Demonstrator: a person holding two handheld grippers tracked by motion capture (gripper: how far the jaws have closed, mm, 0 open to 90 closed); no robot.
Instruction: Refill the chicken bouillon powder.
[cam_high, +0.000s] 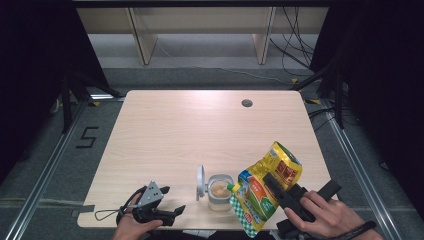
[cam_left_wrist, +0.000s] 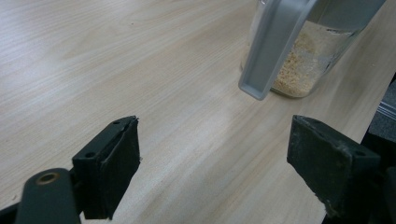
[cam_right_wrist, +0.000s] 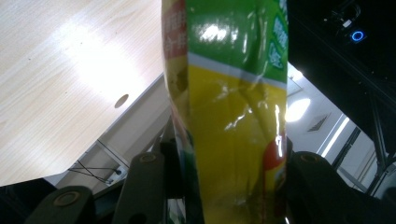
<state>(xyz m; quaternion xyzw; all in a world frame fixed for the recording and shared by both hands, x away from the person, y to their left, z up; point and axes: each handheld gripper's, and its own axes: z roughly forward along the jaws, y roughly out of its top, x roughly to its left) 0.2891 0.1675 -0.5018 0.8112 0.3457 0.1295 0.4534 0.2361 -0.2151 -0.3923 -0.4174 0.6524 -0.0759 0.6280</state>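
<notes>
The table (cam_high: 200, 130) is pale wood-grain laminate, smooth with a soft sheen that catches the light. The pouch (cam_high: 265, 192) clamped between the right gripper (cam_high: 280, 192)'s jaws is glossy, crinkled plastic film printed in yellow, green and red. Ahead of the left gripper (cam_left_wrist: 215, 168), the jar (cam_left_wrist: 303, 65) is clear, smooth plastic or glass holding coarse beige crumbs, with a matt grey plastic lid (cam_left_wrist: 273, 46) hanging open. That gripper's pads (cam_left_wrist: 116, 172) look like matt black rubber, slightly rough and scuffed at the edges.
</notes>
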